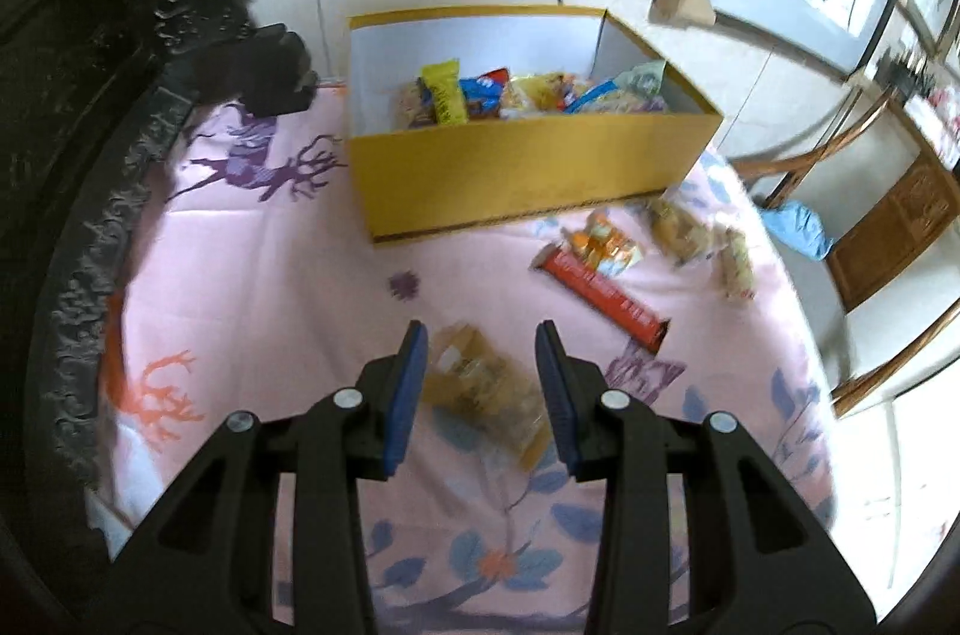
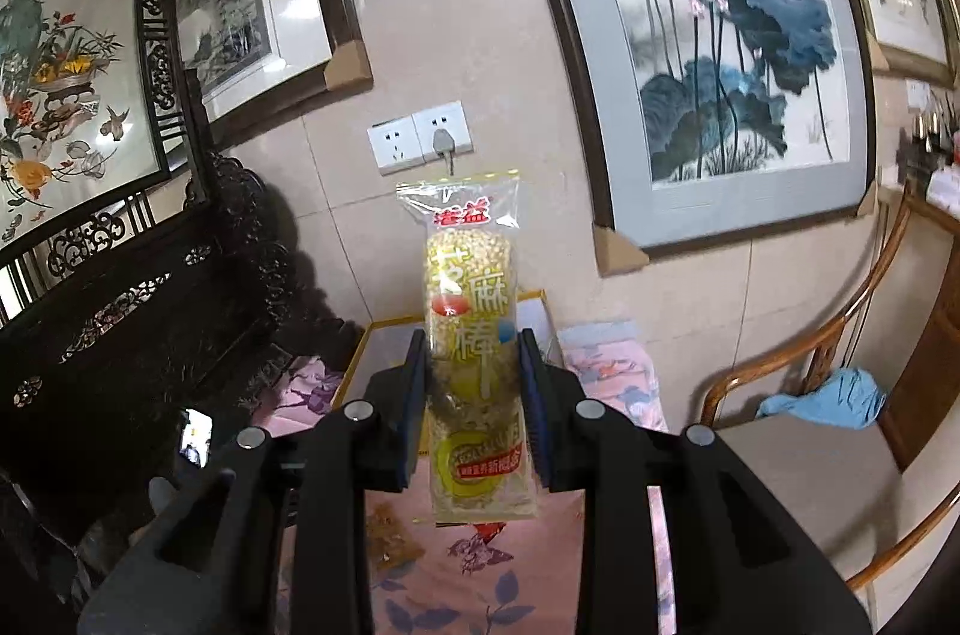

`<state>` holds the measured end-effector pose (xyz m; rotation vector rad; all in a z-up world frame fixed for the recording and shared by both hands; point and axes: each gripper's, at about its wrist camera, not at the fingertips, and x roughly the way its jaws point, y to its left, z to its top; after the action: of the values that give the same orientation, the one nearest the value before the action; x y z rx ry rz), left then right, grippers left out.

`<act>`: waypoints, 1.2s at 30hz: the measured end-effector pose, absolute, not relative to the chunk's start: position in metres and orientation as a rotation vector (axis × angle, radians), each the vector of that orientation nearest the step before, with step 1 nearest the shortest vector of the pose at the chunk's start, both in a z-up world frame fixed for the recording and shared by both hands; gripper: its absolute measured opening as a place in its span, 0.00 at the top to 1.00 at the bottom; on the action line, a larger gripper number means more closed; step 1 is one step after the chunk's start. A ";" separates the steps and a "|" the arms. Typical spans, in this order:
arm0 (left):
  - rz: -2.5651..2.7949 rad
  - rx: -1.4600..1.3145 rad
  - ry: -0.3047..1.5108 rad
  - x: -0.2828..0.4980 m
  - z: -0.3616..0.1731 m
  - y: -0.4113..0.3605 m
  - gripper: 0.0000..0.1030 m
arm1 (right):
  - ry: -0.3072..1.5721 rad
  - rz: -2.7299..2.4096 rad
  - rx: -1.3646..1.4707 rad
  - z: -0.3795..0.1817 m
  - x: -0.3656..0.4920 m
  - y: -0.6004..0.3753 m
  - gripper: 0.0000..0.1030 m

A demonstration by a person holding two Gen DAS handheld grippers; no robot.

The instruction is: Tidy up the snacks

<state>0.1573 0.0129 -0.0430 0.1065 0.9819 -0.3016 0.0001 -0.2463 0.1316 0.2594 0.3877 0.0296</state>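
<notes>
Only the right view shows right gripper [image 2: 474, 383] grasping a sesame bar [image 2: 474, 335]; left gripper [image 1: 483, 389] is released above a brown packet [image 1: 480, 389].

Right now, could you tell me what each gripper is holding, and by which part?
The right gripper clamps a clear sesame stick packet across its middle, upright. The left gripper is open, holding nothing, above a brown snack bag.

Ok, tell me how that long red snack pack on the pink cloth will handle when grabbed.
The red snack pack lies flat and straight, so it is probably fairly stiff. It looks slim, likely light. Its wrapper seems glossy, so it may slip between the left gripper's open jaws.
</notes>
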 end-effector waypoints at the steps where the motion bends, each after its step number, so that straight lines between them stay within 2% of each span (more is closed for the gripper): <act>1: -0.287 0.106 0.991 0.156 -0.046 0.015 0.63 | 0.389 0.040 0.267 0.129 0.000 -0.247 0.72; 2: -0.272 0.096 1.003 0.156 -0.050 0.019 0.61 | 0.385 0.052 0.277 0.127 0.001 -0.248 0.72; 4: -0.273 0.050 1.060 0.156 -0.067 0.020 0.30 | 0.391 0.060 0.293 0.124 0.004 -0.249 0.72; 5: -0.261 0.031 1.073 0.157 -0.076 0.018 0.02 | 0.397 0.061 0.295 0.123 0.006 -0.249 0.72; 8: -0.192 -0.025 1.105 0.162 -0.101 0.010 0.02 | 0.421 0.063 0.292 0.119 0.014 -0.246 0.72; 14: -0.043 -0.092 1.336 0.199 -0.178 -0.010 0.04 | 0.445 0.075 0.280 0.112 0.021 -0.243 0.72; 15: -0.077 -0.091 1.321 0.199 -0.181 -0.013 0.09 | 0.446 0.076 0.279 0.111 0.022 -0.243 0.71; 17: -0.128 0.073 1.235 0.194 -0.176 -0.029 0.28 | 0.445 0.072 0.274 0.112 0.022 -0.244 0.70; 19: -0.163 0.134 1.210 0.192 -0.171 -0.033 0.37 | 0.430 0.062 0.257 0.118 0.018 -0.244 0.70; 21: -0.181 0.109 1.197 0.193 -0.163 -0.025 0.57 | 0.404 0.052 0.249 0.123 0.012 -0.244 0.70; 23: -0.217 0.066 1.212 0.195 -0.157 -0.012 0.64 | 0.387 0.043 0.241 0.127 0.008 -0.244 0.70; 32: -0.244 0.126 1.220 0.178 -0.157 0.003 0.65 | 0.399 0.033 0.257 0.127 0.003 -0.243 0.69; 33: -0.247 0.128 1.223 0.178 -0.158 0.005 0.65 | 0.403 0.037 0.267 0.127 0.002 -0.245 0.64; 34: -0.247 0.127 1.228 0.177 -0.158 0.005 0.65 | 0.408 0.035 0.271 0.127 0.002 -0.246 0.40; 36: -0.243 0.134 1.238 0.178 -0.158 0.006 0.60 | 0.411 0.009 0.279 0.125 0.000 -0.247 0.01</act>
<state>0.1781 0.0059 -0.1582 0.1344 1.2380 -0.2430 -0.0001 -0.2473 0.1252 0.2791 0.4110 0.0089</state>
